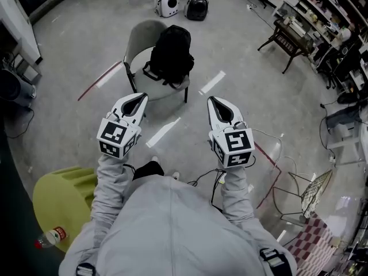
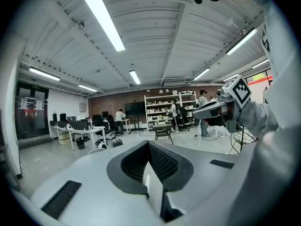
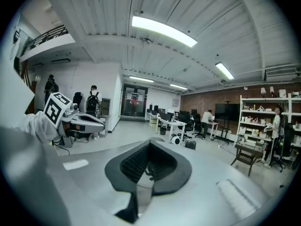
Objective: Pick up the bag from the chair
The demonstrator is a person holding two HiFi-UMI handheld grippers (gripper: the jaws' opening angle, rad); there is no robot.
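Observation:
A black backpack [image 1: 171, 54] sits upright on a grey chair [image 1: 144, 48] on the floor ahead of me in the head view. My left gripper [image 1: 140, 97] is held short of the chair, near its front left leg, jaws shut and empty. To the right of the chair my right gripper [image 1: 211, 99] hangs at the same height, also shut with nothing in it. From the left gripper view I see my own closed jaws [image 2: 149, 144] and the right gripper [image 2: 214, 111] off to the right. The right gripper view shows its closed jaws [image 3: 150, 143] and the left gripper [image 3: 80, 121].
Two pet-carrier packs [image 1: 182, 6] stand on the floor beyond the chair. A dark wooden side table [image 1: 286, 42] and shelving [image 1: 322, 13] are at the upper right. A yellow-green seat [image 1: 63, 197] with a bottle [image 1: 53, 236] is at my lower left; a wire rack [image 1: 307, 191] lower right.

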